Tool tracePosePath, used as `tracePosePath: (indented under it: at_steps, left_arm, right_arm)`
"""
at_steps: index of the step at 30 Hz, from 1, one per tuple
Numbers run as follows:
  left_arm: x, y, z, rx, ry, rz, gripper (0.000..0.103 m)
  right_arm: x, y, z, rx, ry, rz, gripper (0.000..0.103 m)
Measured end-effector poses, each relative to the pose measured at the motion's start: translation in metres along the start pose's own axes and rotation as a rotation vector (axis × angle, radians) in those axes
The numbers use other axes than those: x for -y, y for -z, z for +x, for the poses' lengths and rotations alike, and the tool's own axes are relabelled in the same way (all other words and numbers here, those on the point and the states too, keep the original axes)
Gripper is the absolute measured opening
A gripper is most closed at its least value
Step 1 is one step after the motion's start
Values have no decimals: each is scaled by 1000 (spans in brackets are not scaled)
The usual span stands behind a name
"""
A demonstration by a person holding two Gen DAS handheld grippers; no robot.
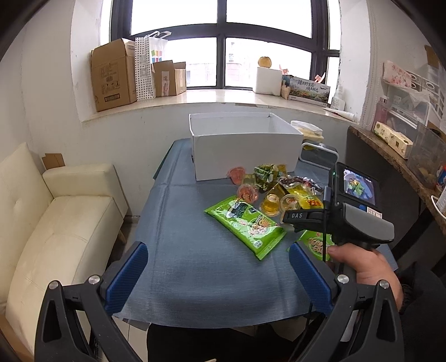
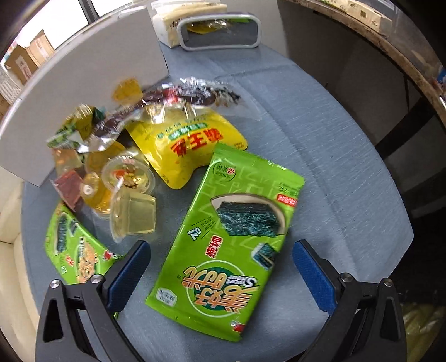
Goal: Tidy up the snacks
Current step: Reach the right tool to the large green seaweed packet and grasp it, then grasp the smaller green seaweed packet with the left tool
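Observation:
A pile of snacks lies on the blue-grey table in front of an empty white box. A green seaweed bag lies nearest the left gripper, which is open and empty above the table's near part. In the right wrist view a second green seaweed bag lies flat between the open fingers of the right gripper, just above it. Beyond it lie a yellow bag, clear jelly cups, foil wrappers and the first green bag. The box wall stands behind.
A cream sofa stands left of the table. A grey-rimmed basket with a yellow packet and a tissue pack sit behind the box. A dark counter with boxes runs along the right. Cardboard boxes stand on the windowsill.

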State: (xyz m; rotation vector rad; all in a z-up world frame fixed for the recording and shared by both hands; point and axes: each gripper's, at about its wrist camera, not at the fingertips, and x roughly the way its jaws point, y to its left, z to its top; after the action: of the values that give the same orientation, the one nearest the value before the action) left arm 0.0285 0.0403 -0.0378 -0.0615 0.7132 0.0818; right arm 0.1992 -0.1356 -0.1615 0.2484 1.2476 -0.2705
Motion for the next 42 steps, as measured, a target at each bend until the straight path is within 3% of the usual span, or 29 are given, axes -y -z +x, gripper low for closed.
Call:
tracePosePath:
  at_steps: [6,9,10,18,25,30,34,39,42]
  left_arm:
    - [-11,0,13,-15,-1,-24,103]
    - [-15,1,18,-24,11,-34,103]
    - [-15,2,20,-26,9,-33,103]
    - [-16,-1,32,-39,11,-32,103]
    - [0,-7,62,-83,-15,-42,103]
    - [14,-18,91,-97,-92,-83,103]
    - [23,-27,127,-165,-166,-160,103]
    - [32,-30,165,-229,-249,-261,103]
    - [45,-34,178,-221,-269,-244,103]
  right_arm:
    - [-7,8,-4,38,41,18,102]
    - [-11,-3,-8,87,36,19,81]
    - [-11,-3,-9,81,33,27,80]
    - [-5,-1,-17,92,-6,-10,75]
    - [26,11,-49,221,-37,-141,74]
    - [57,12,-69,283,-153,-225,74]
    - [77,11,-70,280,-212,-257,74]
    - [91,6,-64,291,-237,-266,74]
    - [98,3,-64,313,-244,-279,74]
